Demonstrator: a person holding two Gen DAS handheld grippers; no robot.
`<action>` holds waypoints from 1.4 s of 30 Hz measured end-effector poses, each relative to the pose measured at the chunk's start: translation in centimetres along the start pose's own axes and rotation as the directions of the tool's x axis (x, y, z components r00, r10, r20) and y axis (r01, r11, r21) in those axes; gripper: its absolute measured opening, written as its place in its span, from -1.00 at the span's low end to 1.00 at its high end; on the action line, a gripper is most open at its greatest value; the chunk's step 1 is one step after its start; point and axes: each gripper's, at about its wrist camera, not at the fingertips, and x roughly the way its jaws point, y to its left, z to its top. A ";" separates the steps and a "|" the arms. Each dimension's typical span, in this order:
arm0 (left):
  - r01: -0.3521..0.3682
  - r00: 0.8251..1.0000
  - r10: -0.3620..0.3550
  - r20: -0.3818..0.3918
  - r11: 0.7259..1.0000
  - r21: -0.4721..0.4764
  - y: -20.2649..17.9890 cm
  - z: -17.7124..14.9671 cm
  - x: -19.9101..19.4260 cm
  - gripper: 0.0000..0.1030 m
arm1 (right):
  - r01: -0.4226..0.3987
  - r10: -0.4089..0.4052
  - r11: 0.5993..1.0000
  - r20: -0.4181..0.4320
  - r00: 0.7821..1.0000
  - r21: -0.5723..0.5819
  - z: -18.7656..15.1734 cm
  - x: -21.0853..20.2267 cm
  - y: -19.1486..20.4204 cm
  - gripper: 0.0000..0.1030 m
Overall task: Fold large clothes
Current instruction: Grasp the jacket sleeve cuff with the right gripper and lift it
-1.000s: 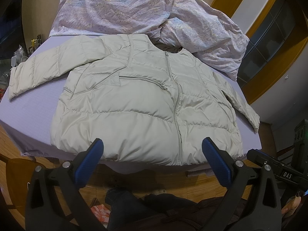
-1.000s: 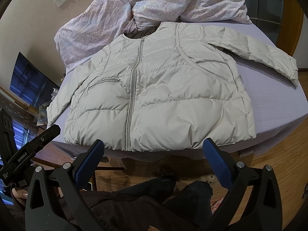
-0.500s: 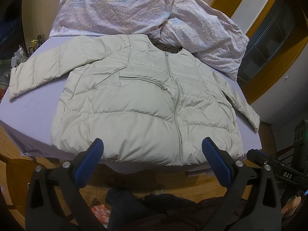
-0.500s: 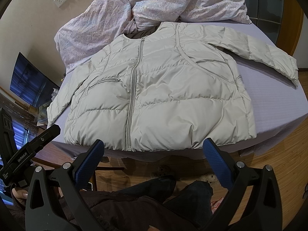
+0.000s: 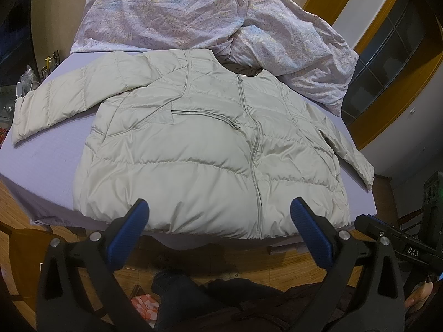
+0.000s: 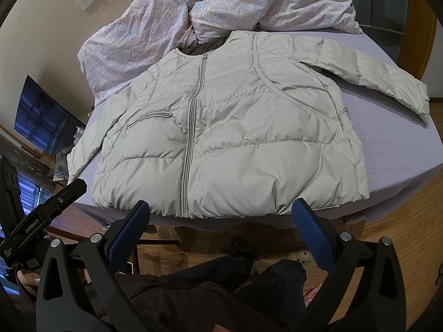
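On the lilac bed (image 5: 49, 163) a pale puffer jacket (image 5: 199, 149) lies flat, zipped; left claw (image 5: 218, 215) and right claw (image 6: 221, 217) both gape, empty.

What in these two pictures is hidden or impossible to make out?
- Jacket back: both views, it lies front up.
- Dark item at the collar: both views, mostly under jacket and quilt; unidentifiable.
- Bedside clutter: left view, too small.
- Person's hands: cut off at the frame edges.
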 end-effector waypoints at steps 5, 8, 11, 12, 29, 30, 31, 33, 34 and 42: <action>0.000 1.000 0.000 0.001 1.000 0.000 -0.1 -0.1 0.0 0.96 | -0.001 0.001 1.000 -0.001 1.000 0.003 0.2 0.1 -0.1 0.97; -0.004 1.000 0.004 -0.005 1.000 0.001 0.0 0.0 0.1 0.96 | 0.000 0.000 1.000 -0.005 1.000 0.015 0.4 0.2 -0.4 0.97; -0.023 0.999 0.023 -0.023 1.000 0.000 0.2 0.2 0.5 0.96 | 0.004 -0.004 0.999 0.005 1.000 0.051 1.1 0.8 -1.5 0.97; -0.033 0.999 0.033 -0.029 0.999 -0.002 0.4 0.4 0.7 0.96 | 0.006 -0.007 0.997 0.015 1.000 0.072 1.8 1.3 -2.1 0.97; -0.136 0.988 0.137 -0.070 0.990 0.022 1.2 6.7 7.2 0.96 | -0.032 -0.070 0.705 0.115 0.991 0.708 10.3 5.4 -26.7 0.70; -0.144 0.987 0.146 -0.071 0.989 0.025 1.2 7.1 7.5 0.96 | -0.028 -0.083 0.672 0.113 0.990 0.740 10.3 5.5 -28.2 0.66; -0.163 0.984 0.164 -0.073 0.986 0.028 1.2 7.6 7.9 0.96 | -0.032 -0.094 0.626 0.116 0.989 0.779 10.2 5.5 -30.1 0.64; -0.191 0.978 0.193 -0.073 0.981 0.032 1.3 8.4 8.6 0.96 | -0.062 -0.102 0.516 0.133 0.986 0.854 9.3 5.3 -33.6 0.52; -0.199 0.977 0.201 -0.074 0.979 0.032 1.4 8.7 8.8 0.96 | -0.081 -0.103 0.466 0.145 0.984 0.881 8.9 5.2 -35.2 0.49; -0.225 0.969 0.225 -0.099 0.974 0.011 1.9 10.6 10.6 0.96 | -0.118 -0.185 0.273 0.172 0.967 0.955 6.3 4.1 -41.3 0.25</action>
